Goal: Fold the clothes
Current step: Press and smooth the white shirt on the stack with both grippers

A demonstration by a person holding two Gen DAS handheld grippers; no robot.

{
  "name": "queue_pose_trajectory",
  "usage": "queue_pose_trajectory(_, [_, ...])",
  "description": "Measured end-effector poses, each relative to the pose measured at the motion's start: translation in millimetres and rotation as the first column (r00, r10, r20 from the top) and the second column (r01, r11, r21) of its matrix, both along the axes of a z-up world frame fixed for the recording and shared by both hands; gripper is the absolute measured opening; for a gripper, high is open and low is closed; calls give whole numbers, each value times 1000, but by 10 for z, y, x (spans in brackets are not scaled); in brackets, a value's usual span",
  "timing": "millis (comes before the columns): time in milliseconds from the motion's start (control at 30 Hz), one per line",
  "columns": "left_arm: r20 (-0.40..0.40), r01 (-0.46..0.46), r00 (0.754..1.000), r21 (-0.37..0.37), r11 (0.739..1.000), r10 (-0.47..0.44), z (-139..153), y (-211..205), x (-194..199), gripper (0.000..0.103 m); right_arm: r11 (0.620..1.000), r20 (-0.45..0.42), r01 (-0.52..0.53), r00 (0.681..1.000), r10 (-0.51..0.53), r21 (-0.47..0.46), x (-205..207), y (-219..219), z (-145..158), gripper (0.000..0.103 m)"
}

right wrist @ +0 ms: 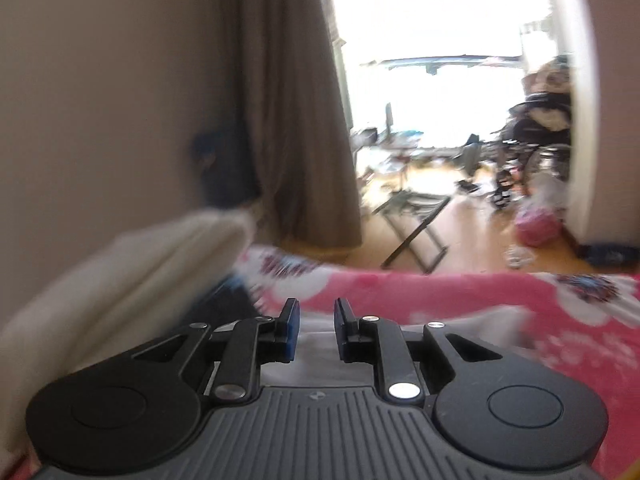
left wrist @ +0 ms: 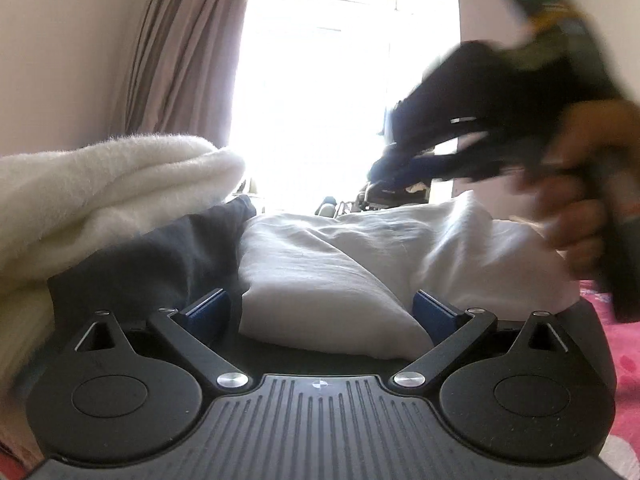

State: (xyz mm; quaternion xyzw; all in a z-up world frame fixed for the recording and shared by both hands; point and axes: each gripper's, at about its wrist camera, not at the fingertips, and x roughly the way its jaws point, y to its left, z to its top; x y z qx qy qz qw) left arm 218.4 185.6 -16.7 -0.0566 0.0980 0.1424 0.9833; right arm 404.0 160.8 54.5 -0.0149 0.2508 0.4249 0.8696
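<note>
White garment (left wrist: 320, 276): from my left wrist view it lies crumpled on the bed, straight ahead of the claw, bulging between the two fingers.
Left claw (left wrist: 323, 312): I see its jaws spread wide; the blue pads flank the white cloth without pressing it, so nothing is gripped.
Dark garment (left wrist: 160, 256): beside the white one, on its left, partly under a fluffy cream blanket (left wrist: 100, 188).
Right claw (left wrist: 404, 168): blurred, raised above the bed at upper right, a hand (left wrist: 580, 200) around its handle.
Pink floral bedcover (right wrist: 460, 296): in my right wrist view it spreads below the claw, with white cloth just under the fingers.
Right claw, own view (right wrist: 317, 320): jaws stand a narrow gap apart, nothing between the pads.
Curtain (right wrist: 296, 120): hangs beyond the bed's edge, beside the bright window.
</note>
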Motion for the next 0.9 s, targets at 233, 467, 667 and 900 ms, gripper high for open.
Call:
queue_pose_trajectory(233, [-19, -11, 1000, -1, 1000, 11, 68, -9, -10, 101, 985, -86, 105, 989, -117, -135, 199, -337, -337, 20])
queue_pose_trajectory(467, [51, -21, 999, 34, 999, 19, 298, -87, -315, 101, 993, 9, 117, 993, -117, 29, -82, -663, 29, 20])
queue_pose_trajectory(667, [96, 56, 993, 124, 991, -68, 444, -284, -388, 101, 997, 17, 71, 997, -72, 16, -430, -973, 30, 20])
queue_pose_trajectory(900, [-77, 88, 994, 93, 992, -81, 182, -107, -12, 101, 992, -100, 98, 989, -106, -78, -400, -962, -314, 20])
